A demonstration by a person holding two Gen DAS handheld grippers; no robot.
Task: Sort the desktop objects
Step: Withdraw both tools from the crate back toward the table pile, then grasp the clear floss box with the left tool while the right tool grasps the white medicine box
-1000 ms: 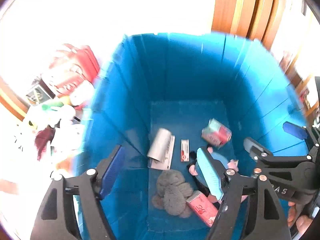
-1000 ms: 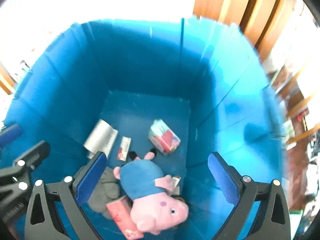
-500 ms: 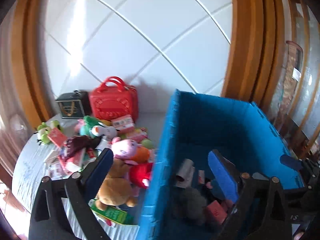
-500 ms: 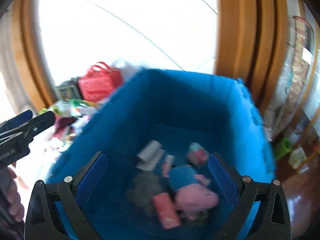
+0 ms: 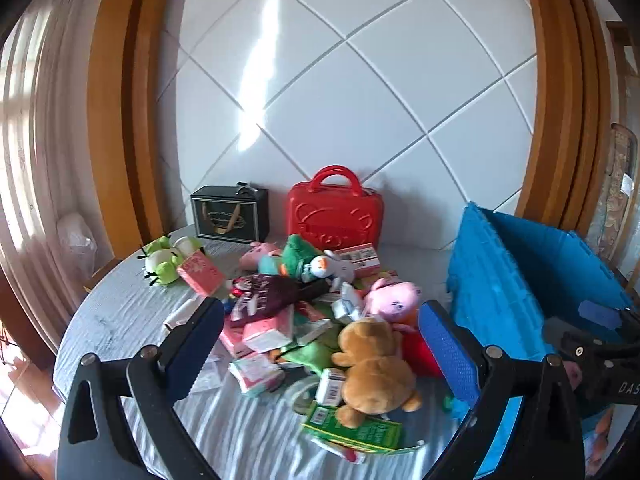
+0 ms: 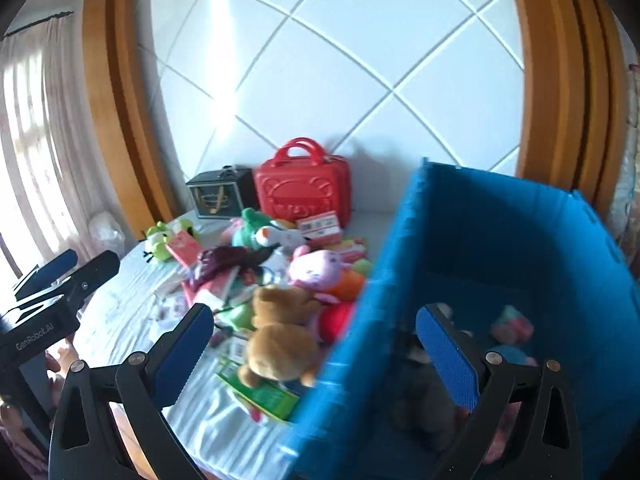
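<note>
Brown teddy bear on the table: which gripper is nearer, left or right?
Left. The left gripper frames the brown teddy bear between its open fingers; the right gripper straddles the blue bin wall, the bear toward its left finger.

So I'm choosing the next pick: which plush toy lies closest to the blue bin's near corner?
The brown teddy bear, lying on the green box at the pile's front; the pink pig and green frog lie farther back.

I count one blue bin (image 5: pixel 516 280) at three o'clock, one red case (image 5: pixel 335 216) and one black box (image 5: pixel 229 213) at twelve. Plush toys on the counter (image 5: pixel 120 312) — at least five: one brown bear (image 5: pixel 372 364), one pink pig (image 5: pixel 390 298), one green frog (image 5: pixel 166 258). Small cartons — too jumbled to count.
</note>
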